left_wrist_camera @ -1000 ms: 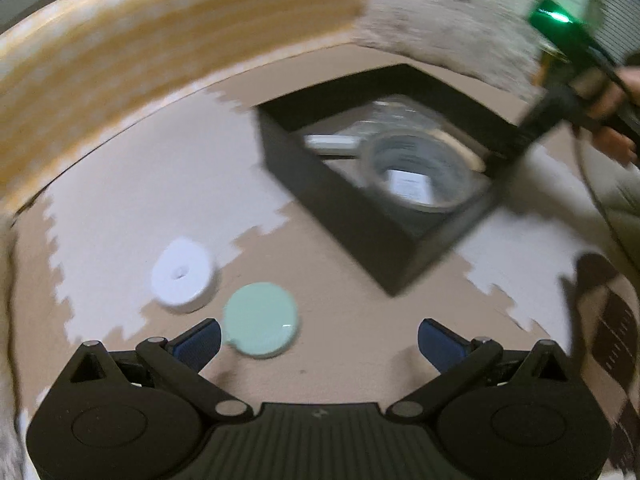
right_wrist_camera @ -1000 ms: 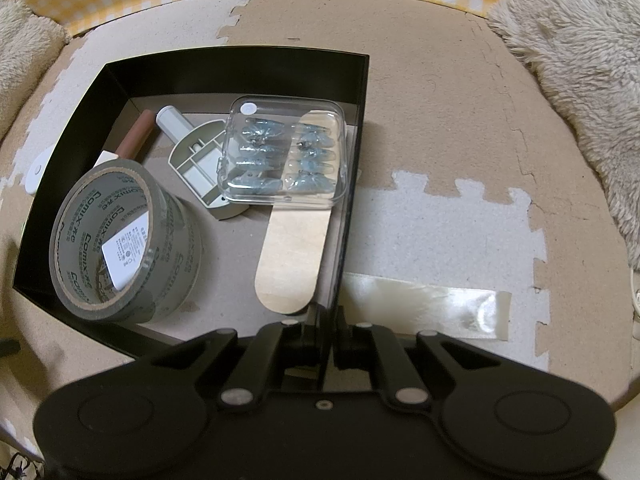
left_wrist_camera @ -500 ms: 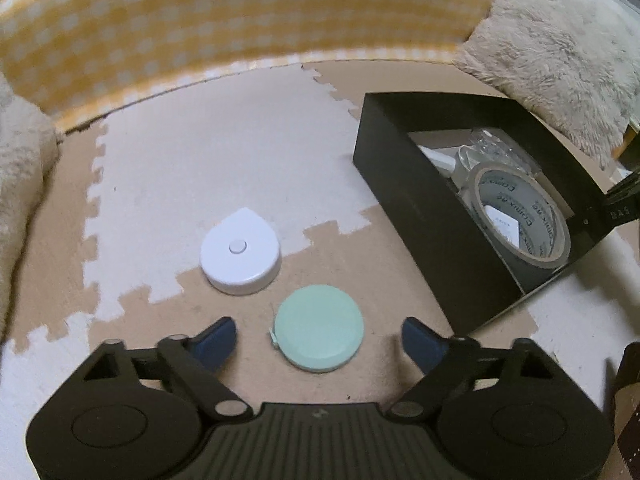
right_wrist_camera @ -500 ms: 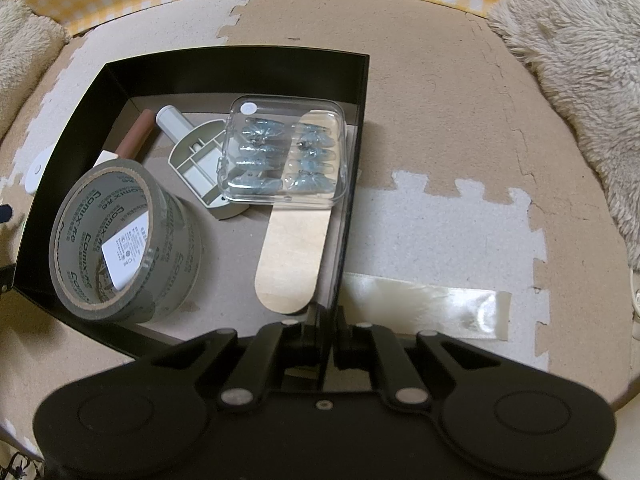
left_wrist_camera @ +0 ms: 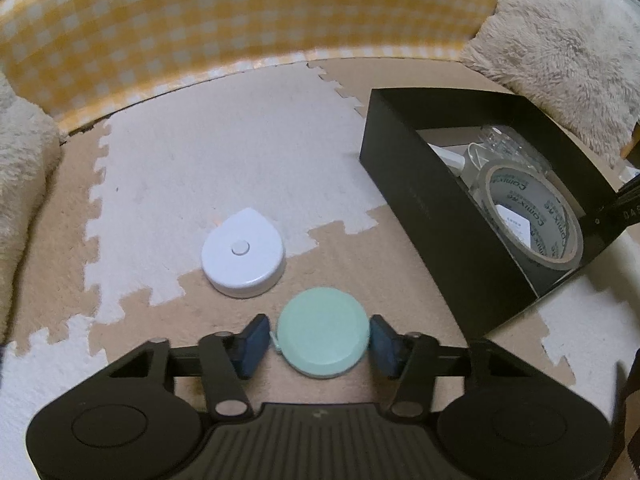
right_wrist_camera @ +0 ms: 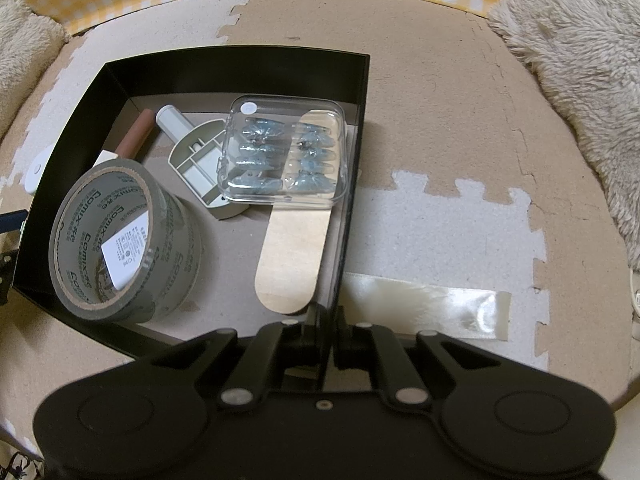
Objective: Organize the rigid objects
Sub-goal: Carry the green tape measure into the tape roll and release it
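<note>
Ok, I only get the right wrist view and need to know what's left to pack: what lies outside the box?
Observer: Two round things on the mat beside the box: a green disc and a white disc.
Operator: Is the left gripper on either?
Observer: The left gripper straddles the green disc; its jaws have just been closing, and I can't tell if the pads press yet.
Operator: Do the discs touch?
Observer: No, a sliver of mat shows between them.

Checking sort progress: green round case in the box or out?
Out. The green round case lies flat on the mat, beside the black box.
</note>
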### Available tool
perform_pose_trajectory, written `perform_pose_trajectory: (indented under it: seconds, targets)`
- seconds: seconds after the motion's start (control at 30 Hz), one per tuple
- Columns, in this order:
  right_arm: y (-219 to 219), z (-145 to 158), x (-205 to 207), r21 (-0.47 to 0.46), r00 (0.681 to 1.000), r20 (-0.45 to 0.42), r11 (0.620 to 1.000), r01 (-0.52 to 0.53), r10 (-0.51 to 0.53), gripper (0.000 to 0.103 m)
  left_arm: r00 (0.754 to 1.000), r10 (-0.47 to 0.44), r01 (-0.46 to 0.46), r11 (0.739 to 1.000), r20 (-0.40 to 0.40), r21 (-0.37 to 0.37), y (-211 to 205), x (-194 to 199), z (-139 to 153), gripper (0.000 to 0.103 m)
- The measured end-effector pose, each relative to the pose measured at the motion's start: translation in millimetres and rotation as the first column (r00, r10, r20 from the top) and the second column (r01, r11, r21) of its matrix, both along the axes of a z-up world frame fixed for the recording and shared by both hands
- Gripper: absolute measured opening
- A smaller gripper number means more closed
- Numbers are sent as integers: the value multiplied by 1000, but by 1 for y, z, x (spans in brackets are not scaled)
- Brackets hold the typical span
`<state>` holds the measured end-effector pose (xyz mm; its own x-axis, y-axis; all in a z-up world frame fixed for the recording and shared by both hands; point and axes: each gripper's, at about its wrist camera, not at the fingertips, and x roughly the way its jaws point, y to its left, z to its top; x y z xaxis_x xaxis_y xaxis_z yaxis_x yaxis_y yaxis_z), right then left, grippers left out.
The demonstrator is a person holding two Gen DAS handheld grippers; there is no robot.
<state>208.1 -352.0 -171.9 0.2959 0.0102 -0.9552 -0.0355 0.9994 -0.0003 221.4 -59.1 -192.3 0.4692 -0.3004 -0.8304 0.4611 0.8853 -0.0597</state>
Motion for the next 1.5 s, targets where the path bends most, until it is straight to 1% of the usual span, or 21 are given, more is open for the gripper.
perform_pose_trajectory:
  seconds: [0.17, 0.27, 0.43, 0.57, 0.7, 0.83, 1.0, 1.17, 1.37, 1.43, 1.5]
  targets:
    - [0, 0, 0, 0, 1000, 0, 1000, 0, 0, 7, 1000, -2, 2, 1000, 5, 0, 0, 0, 3, 53]
    - [0, 0, 0, 0, 1000, 0, 1000, 0, 0, 7, 1000, -1, 2, 999, 30, -33, 0, 0, 13, 53]
    - [0, 0, 0, 0, 1000, 0, 1000, 0, 0, 7, 995, -5, 15, 995, 102, -95, -8, -4, 37, 53]
    - [0, 0, 0, -1, 1000, -1, 1000, 0, 0, 7, 989, -35, 58, 986, 146, -154, -24, -11, 56, 53]
    - [0, 0, 0, -1, 1000, 0, 1000, 0, 0, 7, 983, -81, 115, 972, 164, -206, -49, -19, 67, 53]
    - [0, 0, 0, 0, 1000, 0, 1000, 0, 0, 7, 979, -116, 151, 964, 167, -217, -75, -27, 65, 53]
    - [0, 0, 0, -1, 1000, -1, 1000, 0, 0, 7, 983, -112, 141, 968, 147, -206, -99, -29, 56, 53]
    - [0, 0, 0, -1, 1000, -1, 1000, 0, 0, 7, 982, -108, 136, 973, 153, -184, -110, -28, 52, 53]
    - [0, 0, 0, -1, 1000, -1, 1000, 0, 0, 7, 988, -82, 106, 975, 130, -195, -108, -21, 49, 53]
    - [1, 0, 0, -1, 1000, -1, 1000, 0, 0, 7, 990, -80, 102, 976, 119, -191, -107, -20, 48, 56]
    - [1, 0, 0, -1, 1000, -2, 1000, -1, 1, 7, 991, -80, 100, 973, 103, -206, -107, -19, 49, 67]
